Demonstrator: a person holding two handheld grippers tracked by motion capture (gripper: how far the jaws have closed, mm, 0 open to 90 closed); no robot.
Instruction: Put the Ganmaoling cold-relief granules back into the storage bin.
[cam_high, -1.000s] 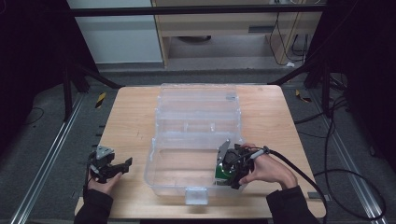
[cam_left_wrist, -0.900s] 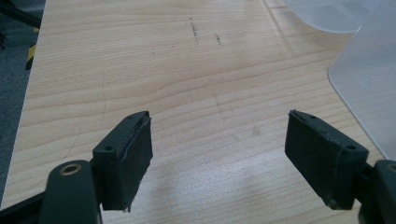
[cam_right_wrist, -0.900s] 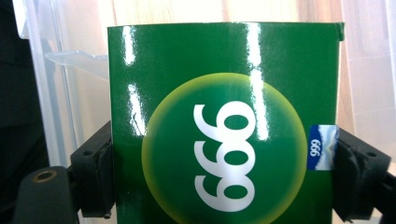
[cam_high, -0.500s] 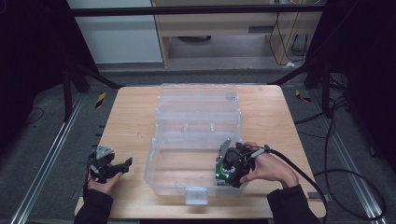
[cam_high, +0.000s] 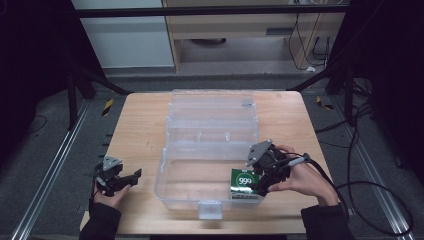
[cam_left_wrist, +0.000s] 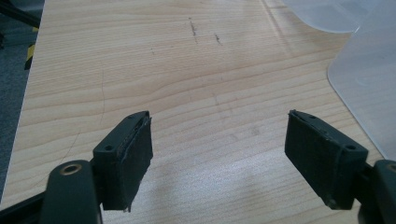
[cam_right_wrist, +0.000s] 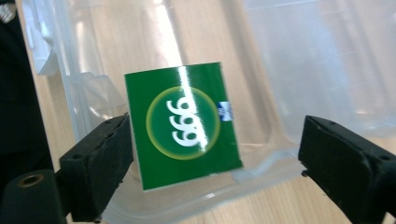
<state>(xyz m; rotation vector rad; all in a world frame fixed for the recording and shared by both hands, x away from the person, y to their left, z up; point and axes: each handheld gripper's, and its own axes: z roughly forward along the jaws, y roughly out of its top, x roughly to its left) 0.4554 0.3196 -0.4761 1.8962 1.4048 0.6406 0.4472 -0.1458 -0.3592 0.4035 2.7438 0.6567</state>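
Observation:
A small green carton marked 999 stands in the near right corner of a clear plastic storage box. My right gripper hovers over that corner. Its jaws have just been opening and now stand apart. The carton sits between them, close by the left pad and well away from the right pad. My left gripper is open over bare wood at the table's near left, with nothing between its jaws.
The box's clear lid lies folded back toward the far side of the wooden table. A corner of the box shows to the right of my left gripper. Metal frame rails and cables flank the table.
The right gripper has lifted and opened, letting go of the green carton, whose printed face now shows in the box's corner. The left gripper has stayed where it was.

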